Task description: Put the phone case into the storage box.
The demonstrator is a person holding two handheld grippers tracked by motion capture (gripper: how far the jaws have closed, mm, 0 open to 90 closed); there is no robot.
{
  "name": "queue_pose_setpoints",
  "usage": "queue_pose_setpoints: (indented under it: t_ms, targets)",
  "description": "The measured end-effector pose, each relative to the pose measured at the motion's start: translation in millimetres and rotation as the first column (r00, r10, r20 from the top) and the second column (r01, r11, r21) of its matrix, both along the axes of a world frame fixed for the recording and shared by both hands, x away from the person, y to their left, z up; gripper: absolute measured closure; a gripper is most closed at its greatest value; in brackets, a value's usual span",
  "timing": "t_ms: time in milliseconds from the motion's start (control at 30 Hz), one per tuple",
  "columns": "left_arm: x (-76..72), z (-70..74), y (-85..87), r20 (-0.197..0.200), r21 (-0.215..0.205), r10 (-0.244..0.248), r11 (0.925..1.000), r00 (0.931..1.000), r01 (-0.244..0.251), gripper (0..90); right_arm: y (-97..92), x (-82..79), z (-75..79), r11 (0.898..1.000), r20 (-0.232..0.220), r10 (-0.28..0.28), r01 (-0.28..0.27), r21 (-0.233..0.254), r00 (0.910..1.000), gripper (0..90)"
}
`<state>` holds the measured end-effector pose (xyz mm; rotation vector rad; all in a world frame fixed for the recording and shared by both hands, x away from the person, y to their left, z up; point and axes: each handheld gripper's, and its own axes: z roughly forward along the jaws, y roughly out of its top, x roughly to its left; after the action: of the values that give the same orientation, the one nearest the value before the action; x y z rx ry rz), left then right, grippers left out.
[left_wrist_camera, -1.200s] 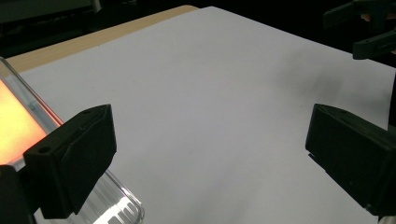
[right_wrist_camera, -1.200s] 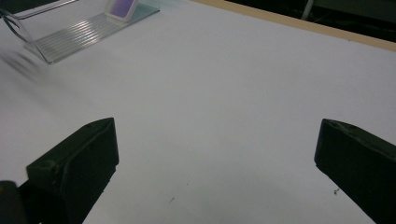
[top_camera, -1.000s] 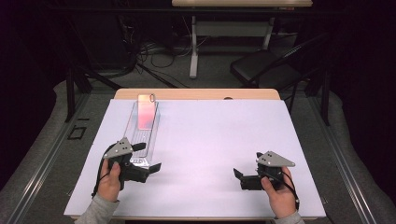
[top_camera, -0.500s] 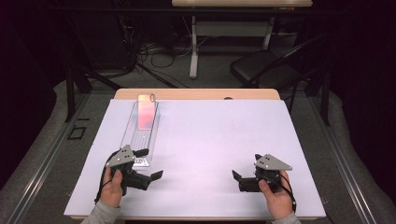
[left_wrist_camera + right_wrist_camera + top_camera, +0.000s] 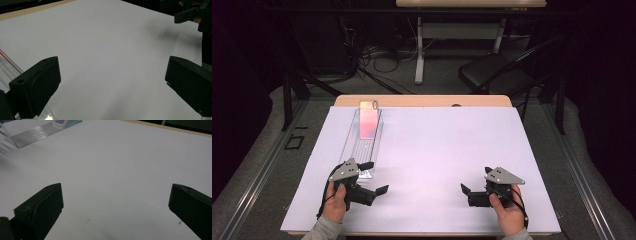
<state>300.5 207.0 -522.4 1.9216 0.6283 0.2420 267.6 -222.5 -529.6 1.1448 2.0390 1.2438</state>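
A clear ridged tray (image 5: 364, 142) lies lengthwise on the left of the white sheet (image 5: 437, 150). A pink card-like piece (image 5: 368, 120) stands at its far end. My left gripper (image 5: 376, 177) sits just off the tray's near end, open, with nothing between its jaws. In the left gripper view, the left gripper (image 5: 112, 82) spans bare sheet and the tray's edge (image 5: 7, 66) shows at the left. My right gripper (image 5: 474, 181) rests open and empty at the front right. The right gripper (image 5: 115, 205) faces the tray (image 5: 37, 133) across the sheet.
The sheet covers a wooden table whose far edge (image 5: 422, 100) shows as a tan strip. Beyond it are a dark chair (image 5: 492, 75), cables and table legs on the floor. The other hand's gripper (image 5: 190, 12) appears at the left gripper view's top right.
Both grippers have drawn back a little toward the table's front edge. The left one has come away from the tray's near end. Tray and pink piece have not moved.
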Motion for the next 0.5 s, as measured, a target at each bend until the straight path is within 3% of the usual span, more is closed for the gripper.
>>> queue_pose_setpoints:
  t_ms: [500]
  targets:
    - [1.3, -4.9, 0.3, -0.005, 0.002, 0.005, 1.0, 1.0, -0.005, 0.2, 0.4, 2.0, -6.1, 1.0, -0.022, 0.01, -0.01, 0.019, 0.9997, 0.0]
